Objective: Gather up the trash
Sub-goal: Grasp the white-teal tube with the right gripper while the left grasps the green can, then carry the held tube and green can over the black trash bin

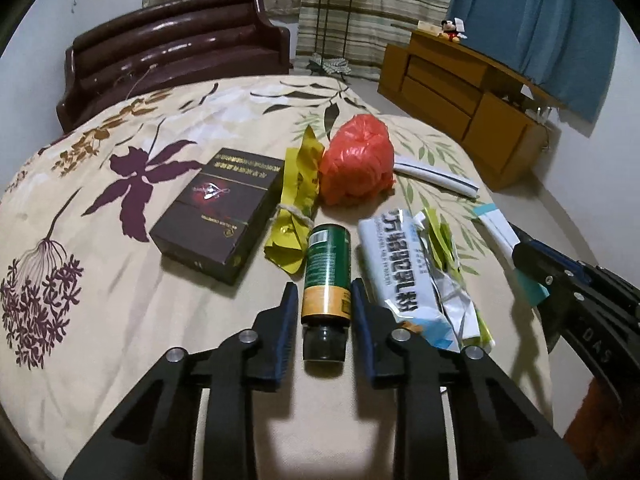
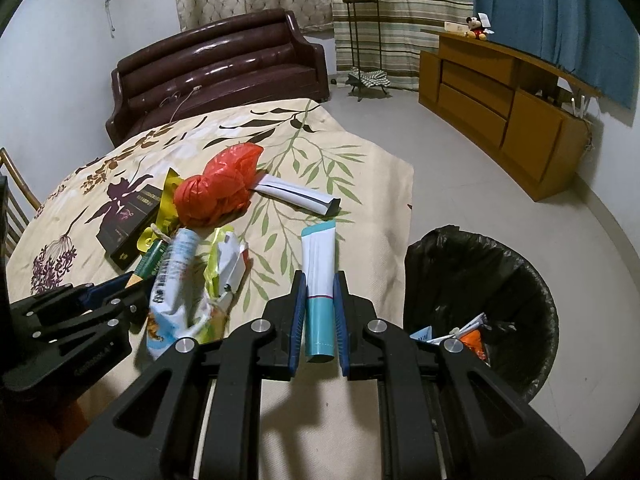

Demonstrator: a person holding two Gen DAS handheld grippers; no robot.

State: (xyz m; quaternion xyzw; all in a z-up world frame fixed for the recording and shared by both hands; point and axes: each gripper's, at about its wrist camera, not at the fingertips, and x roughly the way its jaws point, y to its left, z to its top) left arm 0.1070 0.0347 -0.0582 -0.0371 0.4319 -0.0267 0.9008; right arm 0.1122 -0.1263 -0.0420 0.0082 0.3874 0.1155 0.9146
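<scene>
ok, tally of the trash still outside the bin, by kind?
Tubes: 2 (teal tube, white tube)
Bottles: 1 (green bottle)
Boxes: 1 (dark box)
Bags: 1 (red bag)
Wrappers: 3 (yellow wrapper, white packet, crumpled wrapper)
Total: 8

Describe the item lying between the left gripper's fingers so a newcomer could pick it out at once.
On the floral cream bedspread, look in the row of litter nearest the camera, between the dark brown rectangular box and the crumpled white printed wrapper. There lies a small green cylindrical bottle with a yellow band and a black cap, the only rigid round container there.
</scene>
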